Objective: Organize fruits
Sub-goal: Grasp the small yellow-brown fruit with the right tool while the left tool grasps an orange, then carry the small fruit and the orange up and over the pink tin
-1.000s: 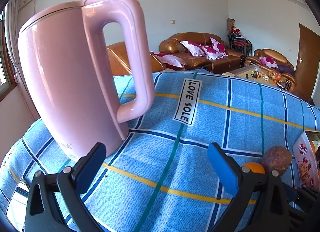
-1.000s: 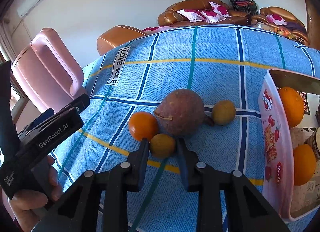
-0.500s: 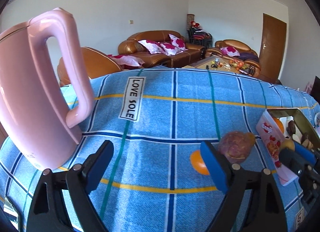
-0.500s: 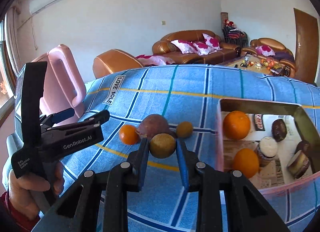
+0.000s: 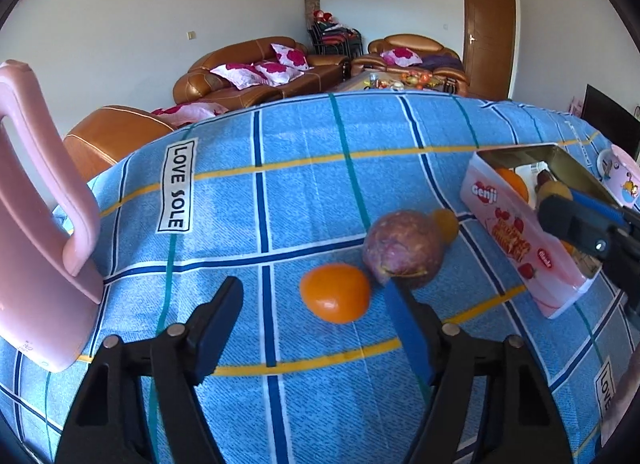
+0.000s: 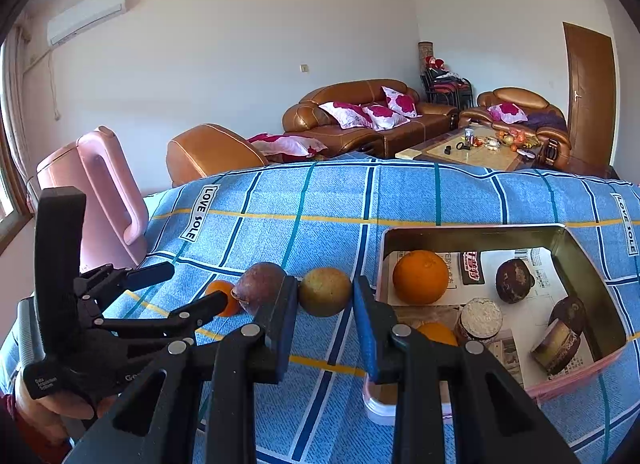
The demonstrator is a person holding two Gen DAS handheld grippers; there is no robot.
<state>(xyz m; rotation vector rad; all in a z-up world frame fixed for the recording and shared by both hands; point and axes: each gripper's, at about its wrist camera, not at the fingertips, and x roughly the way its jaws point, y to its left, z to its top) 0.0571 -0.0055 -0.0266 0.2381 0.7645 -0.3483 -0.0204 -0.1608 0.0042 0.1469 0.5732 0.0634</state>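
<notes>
My right gripper [image 6: 325, 298] is shut on a small yellow-green fruit [image 6: 325, 292], held above the cloth beside the left rim of the pink tin box [image 6: 472, 228]. The box holds two oranges [image 6: 420, 276] and dark fruits. In the left wrist view my left gripper [image 5: 316, 308] is open, low over the cloth, with a small orange [image 5: 335, 292] between its fingers. A purple passion fruit [image 5: 402, 248] lies just beyond it, and a small yellow fruit [image 5: 445, 221] lies behind that. The right gripper also shows in the left wrist view [image 5: 560, 203], over the box.
A pink kettle [image 5: 32, 223] stands at the left on the blue checked cloth [image 5: 304, 191]. A pink cup [image 5: 622, 179] stands beyond the box at the right. Sofas and a coffee table lie beyond the table's far edge.
My right gripper has lifted the yellow-green fruit off the cloth and carried it right, up to the box. My left gripper has swung right from the kettle to the small orange.
</notes>
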